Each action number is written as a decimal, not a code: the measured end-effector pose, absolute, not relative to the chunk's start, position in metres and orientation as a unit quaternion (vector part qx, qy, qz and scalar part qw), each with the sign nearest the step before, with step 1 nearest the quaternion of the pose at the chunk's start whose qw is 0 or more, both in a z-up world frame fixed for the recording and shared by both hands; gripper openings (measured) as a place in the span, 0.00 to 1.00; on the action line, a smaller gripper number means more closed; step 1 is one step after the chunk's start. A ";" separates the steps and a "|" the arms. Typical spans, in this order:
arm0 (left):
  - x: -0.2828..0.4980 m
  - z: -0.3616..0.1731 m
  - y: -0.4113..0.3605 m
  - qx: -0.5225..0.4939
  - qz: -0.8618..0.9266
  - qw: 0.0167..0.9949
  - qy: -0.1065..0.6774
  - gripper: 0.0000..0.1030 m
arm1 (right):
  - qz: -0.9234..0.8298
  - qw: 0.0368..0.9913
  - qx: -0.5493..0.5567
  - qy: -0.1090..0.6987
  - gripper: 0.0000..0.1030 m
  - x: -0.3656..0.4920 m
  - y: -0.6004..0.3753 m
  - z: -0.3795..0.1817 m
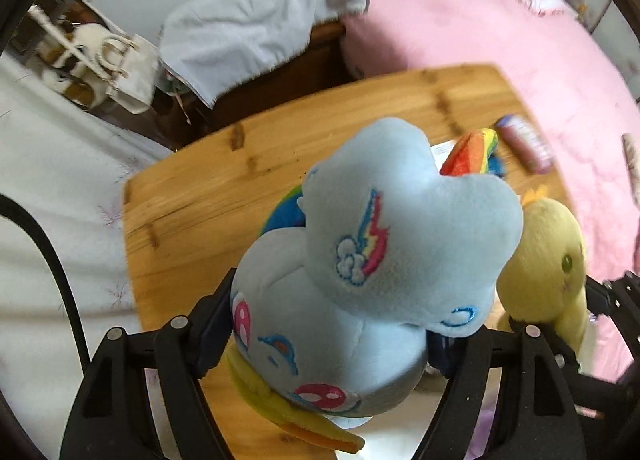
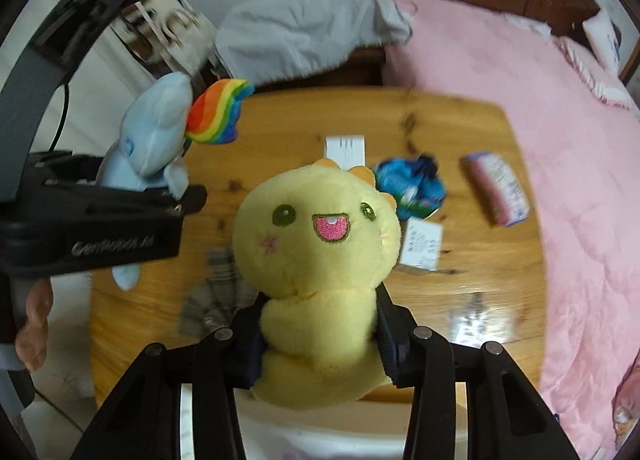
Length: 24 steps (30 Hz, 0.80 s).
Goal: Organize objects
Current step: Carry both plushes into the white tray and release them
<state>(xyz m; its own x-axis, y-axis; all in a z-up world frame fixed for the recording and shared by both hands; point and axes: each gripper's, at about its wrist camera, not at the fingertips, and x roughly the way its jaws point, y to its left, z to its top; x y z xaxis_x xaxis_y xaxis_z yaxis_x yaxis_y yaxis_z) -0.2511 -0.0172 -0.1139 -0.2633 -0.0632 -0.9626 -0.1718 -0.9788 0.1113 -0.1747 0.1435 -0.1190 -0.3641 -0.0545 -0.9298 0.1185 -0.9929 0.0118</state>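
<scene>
My left gripper (image 1: 332, 344) is shut on a light blue pony plush (image 1: 384, 244) with a rainbow tail (image 1: 474, 152), held above the wooden table (image 1: 192, 200). The same plush (image 2: 152, 140) and left gripper (image 2: 120, 216) show at the left of the right wrist view. My right gripper (image 2: 318, 336) is shut on a yellow plush (image 2: 320, 244) with green eyes and a pink mouth, held over the table (image 2: 472, 132). The yellow plush (image 1: 548, 260) also shows at the right of the left wrist view.
On the table lie a crumpled blue wrapper (image 2: 412, 184), a pink packet (image 2: 500, 188), white paper slips (image 2: 344, 148), a grey cloth (image 2: 216, 296). A pink bed (image 2: 560, 100) borders the table's right and far side. White cloth (image 2: 304, 32) lies behind.
</scene>
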 end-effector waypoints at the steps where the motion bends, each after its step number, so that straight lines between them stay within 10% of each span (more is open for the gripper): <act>1: -0.240 -0.100 -0.015 -0.599 0.795 0.035 0.091 0.79 | -0.832 0.054 0.551 0.032 0.44 -0.166 0.144 -0.105; 24: -0.049 -0.004 -0.005 -0.515 0.856 0.039 0.021 0.79 | -0.887 0.129 0.443 0.004 0.45 -0.031 0.140 0.020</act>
